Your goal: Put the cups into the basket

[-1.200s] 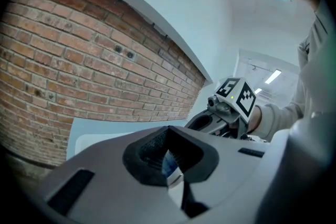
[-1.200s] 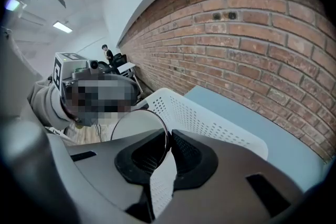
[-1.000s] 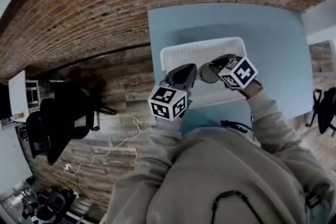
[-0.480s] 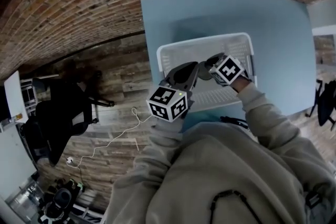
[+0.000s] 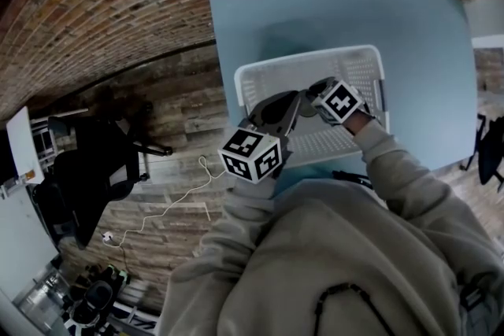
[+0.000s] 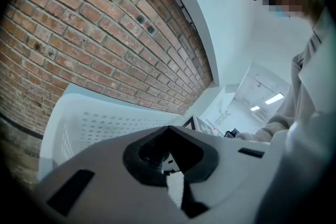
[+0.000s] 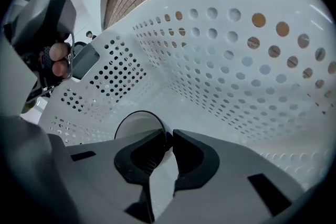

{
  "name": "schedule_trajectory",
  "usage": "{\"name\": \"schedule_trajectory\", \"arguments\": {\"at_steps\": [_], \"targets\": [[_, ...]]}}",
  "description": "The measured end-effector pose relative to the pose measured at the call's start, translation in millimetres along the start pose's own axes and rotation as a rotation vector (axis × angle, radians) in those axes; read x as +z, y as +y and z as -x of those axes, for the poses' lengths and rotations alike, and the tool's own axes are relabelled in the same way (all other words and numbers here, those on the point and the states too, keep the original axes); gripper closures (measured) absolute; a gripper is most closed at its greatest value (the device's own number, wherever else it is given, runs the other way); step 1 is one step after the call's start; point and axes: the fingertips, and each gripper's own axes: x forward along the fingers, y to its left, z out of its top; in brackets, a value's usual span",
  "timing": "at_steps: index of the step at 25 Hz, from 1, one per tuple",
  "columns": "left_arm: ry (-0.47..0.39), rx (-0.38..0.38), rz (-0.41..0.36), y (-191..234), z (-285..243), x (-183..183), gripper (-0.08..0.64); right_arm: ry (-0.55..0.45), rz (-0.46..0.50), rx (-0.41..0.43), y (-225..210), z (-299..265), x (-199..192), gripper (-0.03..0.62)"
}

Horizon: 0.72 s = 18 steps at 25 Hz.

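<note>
In the basket (image 7: 220,86), the right tool (image 7: 168,137) half-hides its cup (image 7: 134,124).

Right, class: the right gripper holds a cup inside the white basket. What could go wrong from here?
The right gripper pinches the cup only by its thin rim with its jaws, so the cup might slip or swing. The cup looks tilted; released like this, it could land on its side in the basket. The left gripper, jaws shut, hangs close to the basket's wall and might nudge it.
</note>
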Motion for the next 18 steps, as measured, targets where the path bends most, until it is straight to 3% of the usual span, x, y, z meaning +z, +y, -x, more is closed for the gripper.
{"name": "schedule_trajectory", "arguments": {"at_steps": [9,10,12,18], "targets": [[-0.013,-0.009,0.029,1,1,0,0.563,0.019,-0.044,0.013,0,-10,-15,0.525],[-0.013,-0.010,0.031,1,0,0,0.563,0.019,-0.043,0.025,3,-11,-15,0.512],[-0.014,-0.017,0.043,1,1,-1,0.563,0.039,-0.037,0.037,4,-13,-20,0.418],[-0.017,-0.022,0.058,1,0,-1,0.562,0.043,-0.037,0.032,3,-13,-23,0.393]]}}
